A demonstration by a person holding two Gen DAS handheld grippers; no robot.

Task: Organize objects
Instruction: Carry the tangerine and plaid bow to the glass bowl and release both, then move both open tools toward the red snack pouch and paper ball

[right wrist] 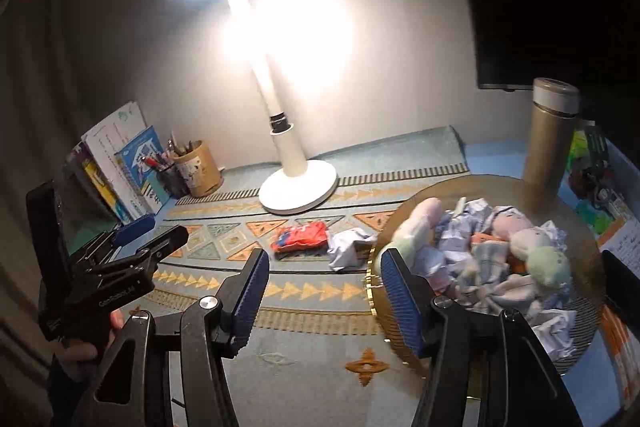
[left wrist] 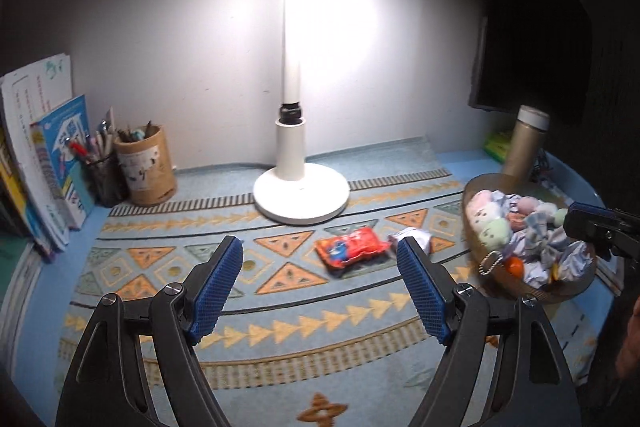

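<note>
Left gripper (left wrist: pixel 320 257) hung over the middle of the worktop (left wrist: pixel 460 161), jaws spread wide, nothing between them. Right gripper (right wrist: pixel 322 267) likewise agape and empty, poised at the near left rim of the round gold mesh basket (right wrist: pixel 592 311).

Worktop carried a pale blue patterned mat with orange triangles (left wrist: pixel 280 307).

Red crinkled snack packet (left wrist: pixel 352 247) lay flat on the mat, mid-worktop, in front of the white desk lamp base (left wrist: pixel 302 193). Just beside the packet on the basket side sat a crumpled white paper ball (left wrist: pixel 416 237), near the basket's rim; whether touching the rim, could not tell.

Basket stood toward the right edge of the worktop, heaped with crumpled paper wads (right wrist: pixel 452 255) and small pastel plush toys (right wrist: pixel 548 263); something small and orange (left wrist: pixel 514 265) showed at its near side.

A tall gold cylindrical flask with a white cap (right wrist: pixel 550 135) stood upright just behind the basket.

Far-left corner: a tan cardboard pen pot (left wrist: pixel 146 167), a dark mesh pen cup (left wrist: pixel 106 181) just beside it, and upright books (left wrist: pixel 60 163) leaning along the left edge.

Lamp lit, glare on the wall behind.
</note>
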